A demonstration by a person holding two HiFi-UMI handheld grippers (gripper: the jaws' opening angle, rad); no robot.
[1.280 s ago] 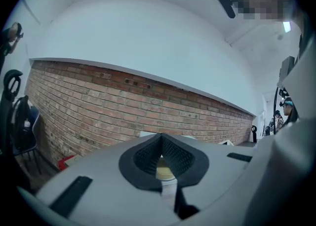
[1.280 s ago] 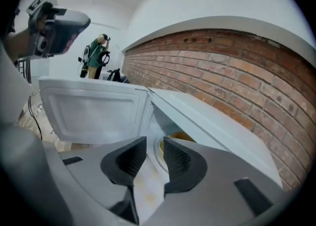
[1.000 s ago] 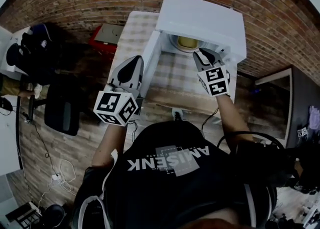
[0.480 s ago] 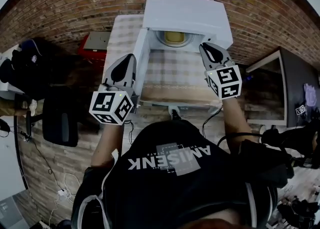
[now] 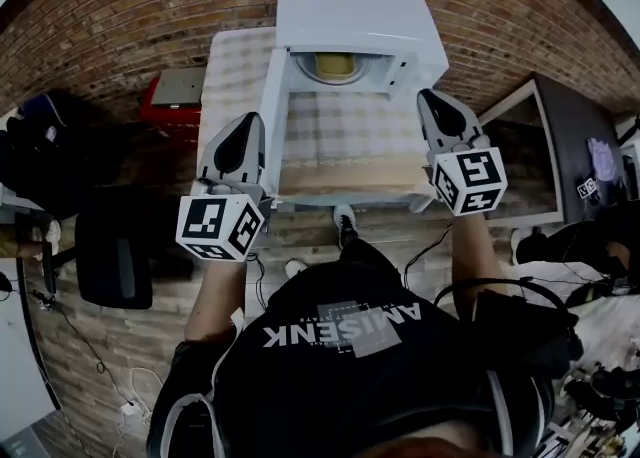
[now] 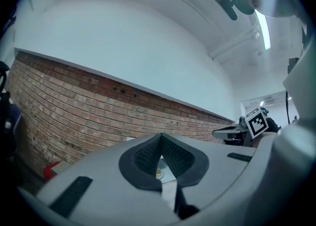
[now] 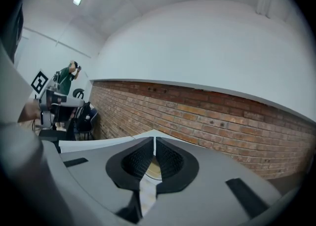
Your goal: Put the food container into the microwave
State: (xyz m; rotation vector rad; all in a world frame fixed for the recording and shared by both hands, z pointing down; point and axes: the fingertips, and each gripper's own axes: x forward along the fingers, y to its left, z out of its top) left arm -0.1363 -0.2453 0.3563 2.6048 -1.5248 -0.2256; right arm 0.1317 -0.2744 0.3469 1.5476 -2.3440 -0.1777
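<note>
The food container (image 5: 335, 66), yellowish and round, sits inside the white microwave (image 5: 350, 16), whose door (image 5: 273, 121) stands open at the left. My right gripper (image 5: 432, 98) hovers off the front right corner of the microwave, clear of the opening. Its jaws have just been closing, with nothing between them, and they are shut (image 7: 154, 143). My left gripper (image 5: 245, 126) is by the outer edge of the open door, shut and empty (image 6: 160, 138). A yellowish sliver of the container (image 7: 154, 168) shows below the right gripper's pads.
The microwave stands on a table with a checked cloth (image 5: 345, 141) against a brick wall (image 5: 120, 16). A red box (image 5: 170, 96) lies left of the table, a black chair (image 5: 115, 256) is nearer, and a dark cabinet (image 5: 565, 176) stands at the right.
My right gripper has drawn back from the microwave opening, out to the right, leaving the container inside. The left gripper has shifted a little beside the door.
</note>
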